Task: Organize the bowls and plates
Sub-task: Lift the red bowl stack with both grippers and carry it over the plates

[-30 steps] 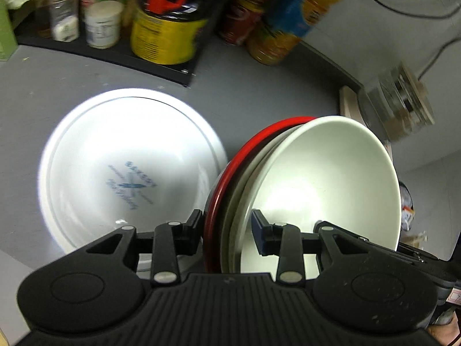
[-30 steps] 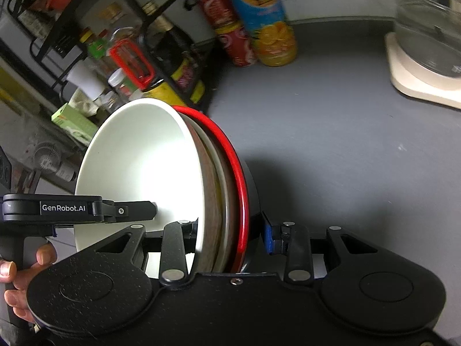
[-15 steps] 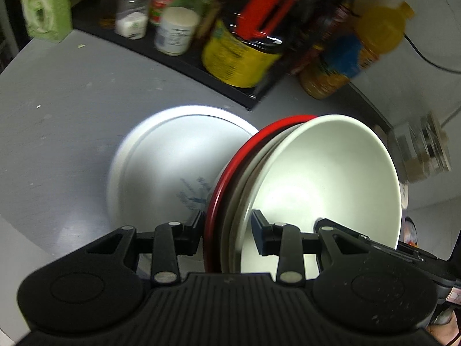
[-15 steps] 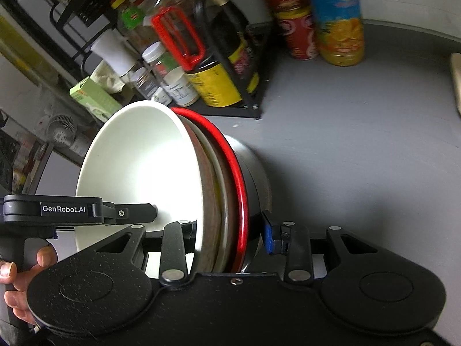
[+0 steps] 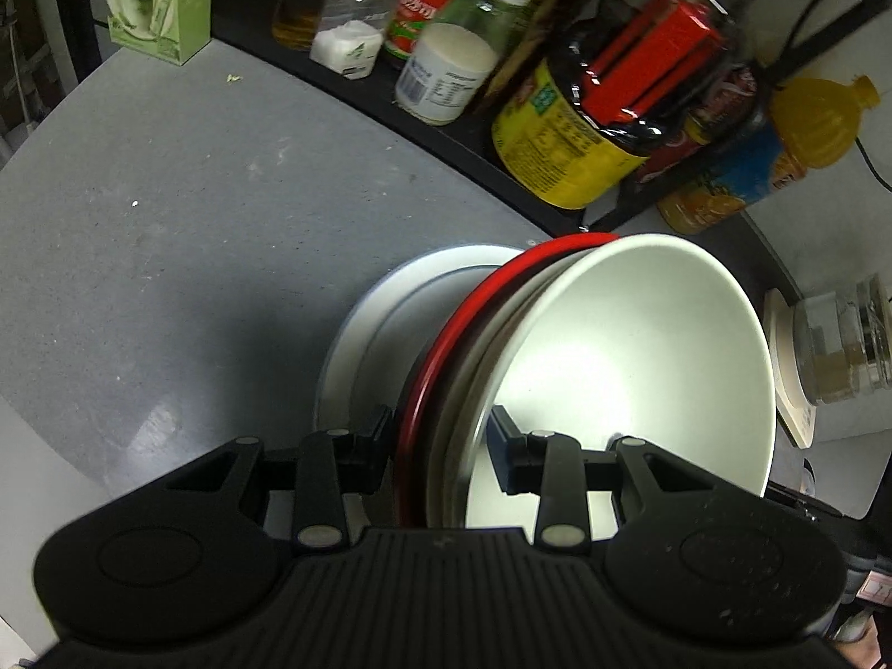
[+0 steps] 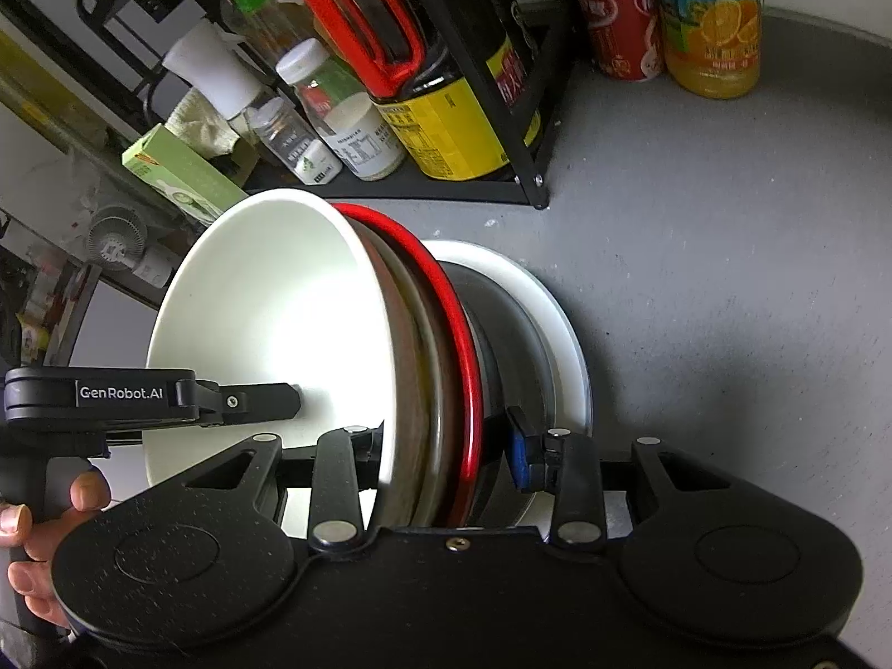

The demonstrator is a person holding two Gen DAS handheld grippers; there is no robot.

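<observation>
I hold a nested stack of bowls from both sides: a white bowl (image 5: 630,368) on top, brownish ones under it, a red-rimmed black bowl (image 5: 446,345) at the bottom. My left gripper (image 5: 440,443) is shut on the stack's rim. My right gripper (image 6: 446,446) is shut on the opposite rim, and the white bowl (image 6: 267,312) and red rim (image 6: 463,334) show there. A large white plate (image 5: 379,312) lies on the grey counter right under the stack; it also shows in the right wrist view (image 6: 552,306). I cannot tell whether the stack touches it.
A black rack (image 6: 502,178) with sauce bottles and jars stands at the counter's back. A soy sauce jug (image 5: 591,128), a red can (image 6: 619,17) and an orange juice bottle (image 6: 713,17) stand near it. A glass-jar appliance (image 5: 836,345) is at the right.
Both grippers carried the bowl stack over the white plate, which now lies mostly hidden beneath it. The rack and bottles look nearer. The grips have not changed.
</observation>
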